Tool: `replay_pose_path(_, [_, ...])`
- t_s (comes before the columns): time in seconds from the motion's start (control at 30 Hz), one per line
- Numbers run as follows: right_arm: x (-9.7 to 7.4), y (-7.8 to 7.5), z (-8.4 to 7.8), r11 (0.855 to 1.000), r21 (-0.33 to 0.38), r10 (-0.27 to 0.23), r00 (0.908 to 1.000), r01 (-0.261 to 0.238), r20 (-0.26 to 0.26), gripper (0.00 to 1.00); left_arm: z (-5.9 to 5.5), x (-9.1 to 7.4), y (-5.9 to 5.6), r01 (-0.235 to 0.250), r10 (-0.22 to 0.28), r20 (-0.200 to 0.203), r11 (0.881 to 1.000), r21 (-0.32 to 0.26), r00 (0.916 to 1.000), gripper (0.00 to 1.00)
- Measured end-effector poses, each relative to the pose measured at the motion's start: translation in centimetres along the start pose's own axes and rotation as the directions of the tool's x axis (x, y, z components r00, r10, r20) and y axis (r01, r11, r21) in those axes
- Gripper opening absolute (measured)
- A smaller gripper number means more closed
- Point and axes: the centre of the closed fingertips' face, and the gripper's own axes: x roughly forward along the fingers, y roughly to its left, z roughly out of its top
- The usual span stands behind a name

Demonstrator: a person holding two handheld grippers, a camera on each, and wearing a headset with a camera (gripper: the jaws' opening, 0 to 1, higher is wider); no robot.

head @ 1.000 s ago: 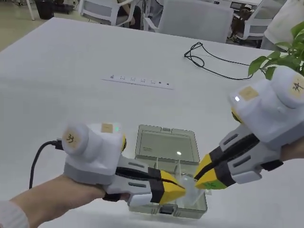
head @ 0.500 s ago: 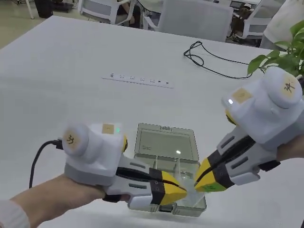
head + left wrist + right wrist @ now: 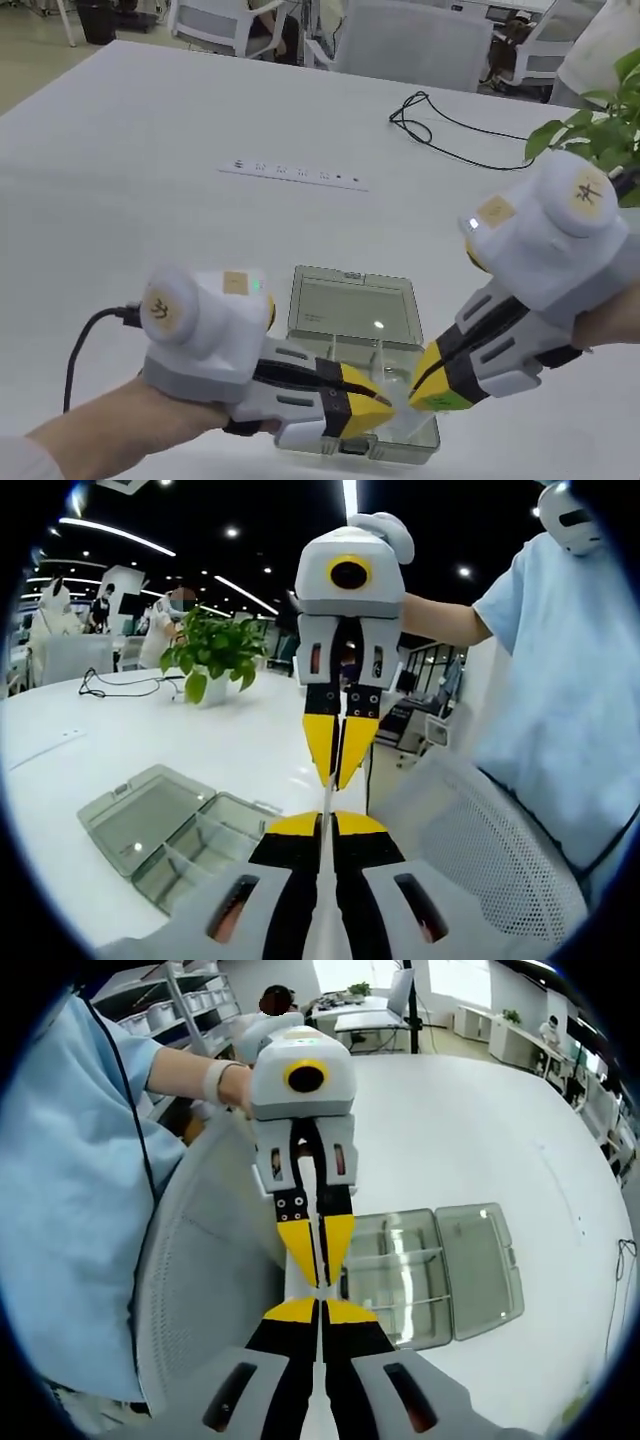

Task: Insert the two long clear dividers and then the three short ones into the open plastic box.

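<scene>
Two grippers are held over one open plastic box point(image 3: 405, 452) on the white table point(image 3: 150, 150). The box is placed at the near edge of the table, with its lid point(image 3: 352, 305) laid flat behind the tray.

The left gripper point(image 3: 380, 408) and the right gripper point(image 3: 422, 392) are brought tip to tip above the near right part of the tray. One clear divider point(image 3: 327, 802) is seen edge-on as a thin pale strip running from one gripper to the other. The jaws of each gripper are pressed together on this strip. Whether it is a long or a short piece cannot be told.

In the right gripper view, two seated dividers point(image 3: 395, 1256) are seen standing across the tray, dividing it into three compartments.

Elsewhere on the table, one white power strip point(image 3: 295, 172) and one black cable point(image 3: 450, 130) are laid well apart from the box. One green plant point(image 3: 590, 130) is located at the right edge.
</scene>
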Motion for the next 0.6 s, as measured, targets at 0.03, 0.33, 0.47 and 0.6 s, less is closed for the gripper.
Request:
replay_pose_path(0.03, [0.0, 0.0, 0.0, 1.0, -0.001, -0.003, 1.0, 0.003, 0.0, 0.02, 0.0, 0.0, 0.1, -0.004, 0.004, -0.002, 1.0, -0.004, 1.0, 0.0])
replay_pose_path(0.33, [0.1, -0.2, 0.0, 1.0, 0.005, -0.009, 1.0, 0.009, -0.003, 0.02, -0.2, -0.2, 0.3, -0.037, 0.037, -0.006, 0.999, 0.001, 0.9993, 0.15])
replay_pose_path(0.47, [0.1, -0.3, 0.1, 1.0, 0.003, -0.011, 0.9999, 0.011, -0.007, 0.02, -0.4, -0.2, 0.7, -0.067, 0.067, -0.012, 0.998, 0.014, 0.9977, 0.31])
replay_pose_path(0.6, [0.1, -0.6, 0.0, 1.0, 0.0, -0.017, 0.9998, 0.017, -0.013, 0.02, -0.6, -0.5, 1.2, -0.1, 0.1, -0.02, 0.995, 0.02, 0.9948, 0.44])
